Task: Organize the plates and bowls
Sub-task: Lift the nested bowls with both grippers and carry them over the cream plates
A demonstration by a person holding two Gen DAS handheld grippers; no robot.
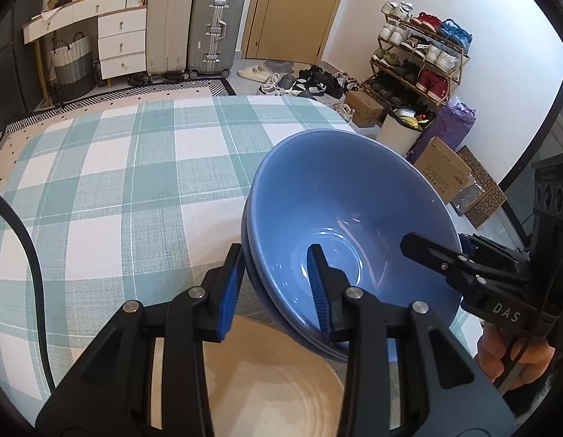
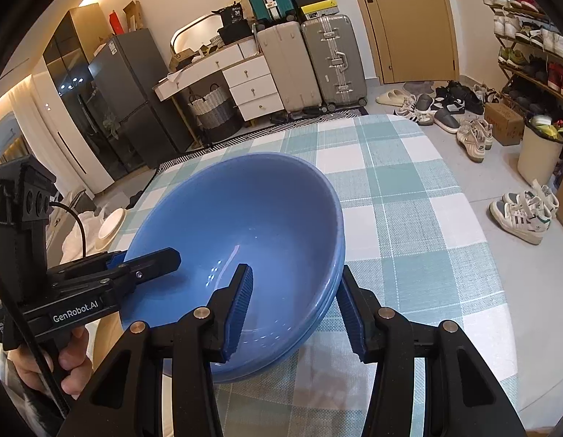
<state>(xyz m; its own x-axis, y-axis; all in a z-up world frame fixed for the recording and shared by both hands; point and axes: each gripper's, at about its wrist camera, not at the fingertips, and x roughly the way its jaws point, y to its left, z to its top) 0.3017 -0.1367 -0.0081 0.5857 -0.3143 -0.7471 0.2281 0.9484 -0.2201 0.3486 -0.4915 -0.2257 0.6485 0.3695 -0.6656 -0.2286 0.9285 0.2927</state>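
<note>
Blue bowls (image 1: 347, 196): two, nested one inside the other; two rims show at the edge. Beige plate (image 1: 267, 382): one, under the bowls. Grippers: two, the left gripper (image 1: 278, 291) and the right gripper (image 2: 292, 306). Table with checked cloth (image 1: 117, 182): one. Upright suitcases (image 1: 216, 29) by the door: two, with a third teal one laid on top. Shoe rack (image 1: 420, 51): one.
</note>
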